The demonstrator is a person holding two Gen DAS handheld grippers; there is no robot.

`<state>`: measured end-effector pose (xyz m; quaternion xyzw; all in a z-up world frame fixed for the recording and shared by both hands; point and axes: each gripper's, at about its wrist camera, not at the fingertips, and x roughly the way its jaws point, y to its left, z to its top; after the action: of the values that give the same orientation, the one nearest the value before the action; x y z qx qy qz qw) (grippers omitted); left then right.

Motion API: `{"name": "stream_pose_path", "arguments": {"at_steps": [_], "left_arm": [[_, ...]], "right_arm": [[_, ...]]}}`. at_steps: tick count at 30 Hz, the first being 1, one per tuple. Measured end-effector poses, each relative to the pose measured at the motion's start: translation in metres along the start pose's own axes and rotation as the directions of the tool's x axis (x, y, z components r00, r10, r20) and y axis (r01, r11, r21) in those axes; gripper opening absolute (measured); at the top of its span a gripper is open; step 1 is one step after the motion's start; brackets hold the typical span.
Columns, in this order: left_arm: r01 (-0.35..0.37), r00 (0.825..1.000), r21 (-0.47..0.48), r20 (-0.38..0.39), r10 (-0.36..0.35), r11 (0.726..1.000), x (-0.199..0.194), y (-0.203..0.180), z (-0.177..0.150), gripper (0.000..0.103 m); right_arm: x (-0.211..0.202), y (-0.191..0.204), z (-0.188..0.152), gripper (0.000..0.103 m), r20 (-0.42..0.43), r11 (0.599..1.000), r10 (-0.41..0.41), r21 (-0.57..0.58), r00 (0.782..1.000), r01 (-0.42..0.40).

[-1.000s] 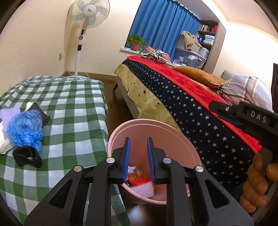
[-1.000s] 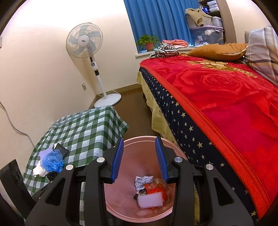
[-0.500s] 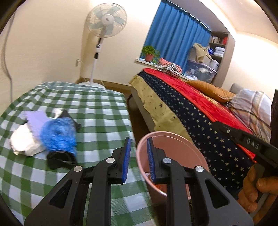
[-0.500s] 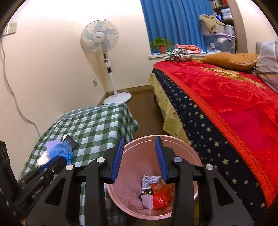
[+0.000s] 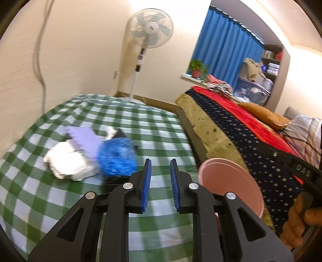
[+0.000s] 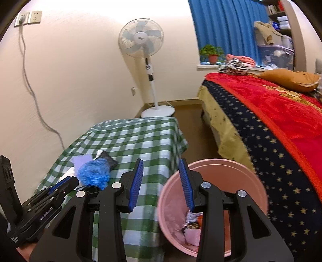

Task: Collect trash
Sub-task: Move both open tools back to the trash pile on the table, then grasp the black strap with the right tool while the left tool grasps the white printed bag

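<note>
Both grippers [image 5: 159,181] [image 6: 161,183] part-open, empty; left risks snagging checked cloth [image 5: 140,129] grabbing the near blue wad [image 5: 116,157].

Checked table [image 6: 140,137] bears blue bag [image 6: 93,175], white wad [image 5: 66,161].

White pedestal fan [image 6: 141,40] stands top centre, by cream wall. Blue curtain [image 6: 225,28] upper right, w/ potted plant [image 6: 211,53] on sill below. Bed at right: red rose blanket [image 6: 277,104] over navy star-print cover [image 6: 281,161], orange pillow [image 6: 289,78] far right. Wall sockets [image 6: 28,18] top left, grey cable [image 6: 34,92] hanging down.
</note>
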<state>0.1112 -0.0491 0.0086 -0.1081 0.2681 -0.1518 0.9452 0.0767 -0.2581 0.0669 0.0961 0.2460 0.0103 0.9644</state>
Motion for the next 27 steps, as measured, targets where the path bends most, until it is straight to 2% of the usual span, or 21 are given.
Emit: {"name": "stream_pose_path", "arguments": {"at_steps": [10, 17, 23, 25, 27], "left_arm": [[-0.159, 0.987, -0.092, 0.016, 0.162, 0.983, -0.006, 0.055, 0.002, 0.020], [-0.232, 0.972, -0.136, 0.001, 0.235, 0.963, -0.002, 0.080, -0.001, 0.020], [-0.287, 0.957, -0.212, -0.022, 0.289, 0.934, 0.002, 0.111, -0.002, 0.020], [-0.296, 0.954, -0.235, -0.033, 0.297, 0.926, 0.004, 0.118, -0.003, 0.022], [-0.303, 0.952, -0.253, -0.041, 0.303, 0.919, 0.007, 0.123, -0.004, 0.036]], "right_arm": [[0.035, 0.045, -0.010, 0.037, -0.047, 0.994, 0.096, -0.041, 0.994, -0.098], [0.062, 0.074, -0.020, 0.037, -0.091, 0.985, 0.153, -0.063, 0.984, -0.159], [0.091, 0.097, -0.033, 0.037, -0.172, 0.975, 0.189, -0.086, 0.967, -0.206], [0.098, 0.100, -0.037, 0.037, -0.192, 0.973, 0.194, -0.083, 0.962, -0.213], [0.108, 0.105, -0.042, 0.037, -0.222, 0.971, 0.202, -0.079, 0.954, -0.224]]}}
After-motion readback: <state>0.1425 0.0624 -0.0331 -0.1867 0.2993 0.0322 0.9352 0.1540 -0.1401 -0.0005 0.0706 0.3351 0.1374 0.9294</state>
